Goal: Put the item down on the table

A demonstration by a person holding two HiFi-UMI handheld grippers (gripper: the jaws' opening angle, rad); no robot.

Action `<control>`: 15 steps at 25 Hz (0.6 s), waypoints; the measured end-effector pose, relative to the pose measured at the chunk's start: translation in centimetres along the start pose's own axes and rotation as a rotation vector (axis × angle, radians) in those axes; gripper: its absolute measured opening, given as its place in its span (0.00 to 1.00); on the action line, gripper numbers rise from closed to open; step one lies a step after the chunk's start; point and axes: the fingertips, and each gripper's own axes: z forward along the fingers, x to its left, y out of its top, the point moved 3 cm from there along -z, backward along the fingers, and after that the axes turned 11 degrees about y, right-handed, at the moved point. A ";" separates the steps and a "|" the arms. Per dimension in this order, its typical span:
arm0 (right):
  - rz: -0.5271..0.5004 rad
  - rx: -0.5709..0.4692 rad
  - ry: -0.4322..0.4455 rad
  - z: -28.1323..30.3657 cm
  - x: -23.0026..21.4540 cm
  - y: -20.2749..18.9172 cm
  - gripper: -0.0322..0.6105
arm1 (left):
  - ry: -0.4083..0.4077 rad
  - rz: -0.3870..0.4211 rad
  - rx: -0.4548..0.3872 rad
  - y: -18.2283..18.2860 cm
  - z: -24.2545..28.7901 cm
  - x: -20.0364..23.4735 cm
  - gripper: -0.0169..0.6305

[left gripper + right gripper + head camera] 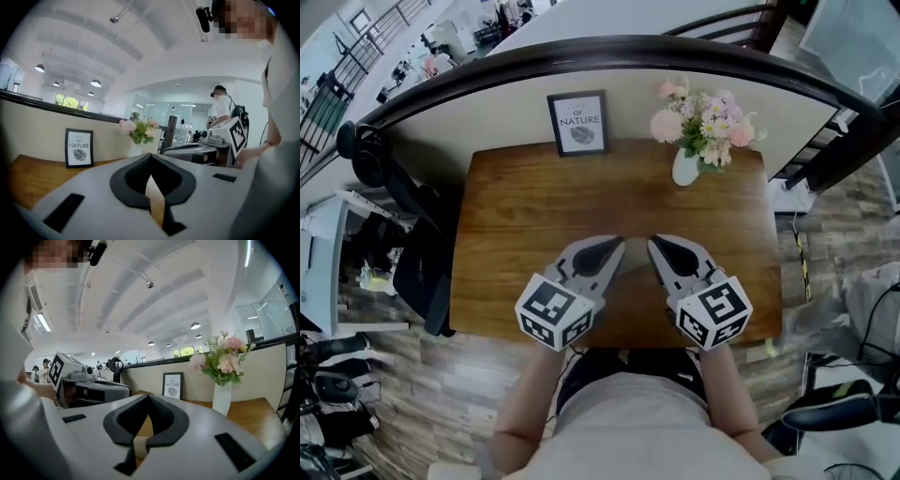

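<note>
- left gripper (150,158): jaws together, pads meeting at the tip; only bare wood shows through the gap behind them; nothing held
- right gripper (147,397): same, jaws closed on nothing; it sits just right of the left one, tips angled toward each other; both hang above the near part of the tabletop (525,216)
- item: not in either gripper and no clear sight of it; a paler patch (630,272) on the wood below the gap between the two tips might be it, or just glare; cannot tell
- my read: either it's already set down or it isn't picked up yet; with empty jaws there's no put-down in hand
- handling: no clean view, so can't rate weight, stiffness, slip or grip point; if the patch is it, it lies flat and low, so probably light, and I'd take it by an edge; guess only
- heading and long axis: cannot tell
- further out: framed print (578,123) ahead-left of the grippers at the far edge; vase of flowers (686,167) ahead-right; both upright, well apart from the tips
</note>
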 end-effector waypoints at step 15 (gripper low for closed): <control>-0.034 0.033 0.105 0.1 3.4 -1.0 0.06 | 0.055 -0.103 0.044 -3.0 -2.9 -0.3 0.05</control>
